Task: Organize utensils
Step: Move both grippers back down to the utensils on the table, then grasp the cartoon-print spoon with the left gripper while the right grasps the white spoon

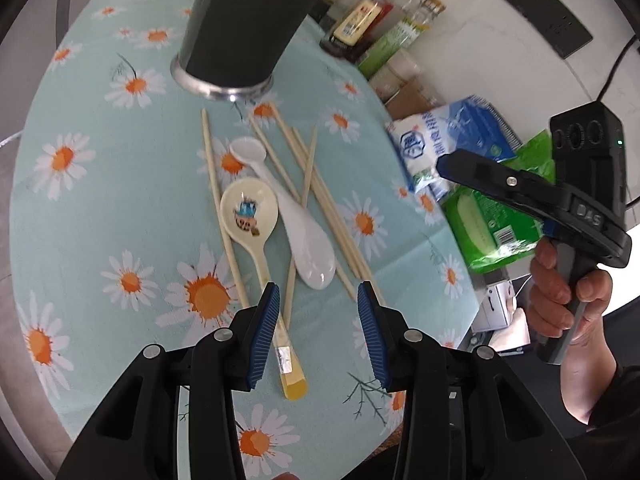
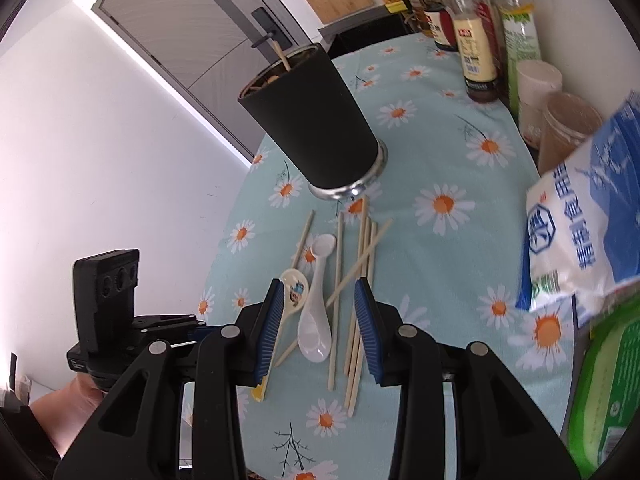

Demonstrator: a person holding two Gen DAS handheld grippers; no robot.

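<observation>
Both sets of jaws are standing apart with nothing in them. Your left gripper has its blue ribbed pads open over the handle end of the cream plastic spoon with the cartoon print, and your right gripper is equally empty, its gap framing the white ceramic soup spoon and a few of the loose bamboo chopsticks from above.

So nothing's been picked for this round yet. You're in the approach step, both hands angled down at the pile. The pile itself sits on the daisy-print tablecloth, just in front of the tall black utensil holder with the steel base. That holder looks to have at least one stick in it already, poking out the top in the right wrist view.

Next move, I'd guess: commit to one item per hand. The chopsticks are crossed over each other and one runs under the white spoon, so grabbing a stick mid-pile will probably drag its neighbours. The cartoon spoon's handle is the easiest target for the left: get the pads either side of it, close, lift clear, then tip it upright before it goes into the holder. Watch the salt bag on your right.
</observation>
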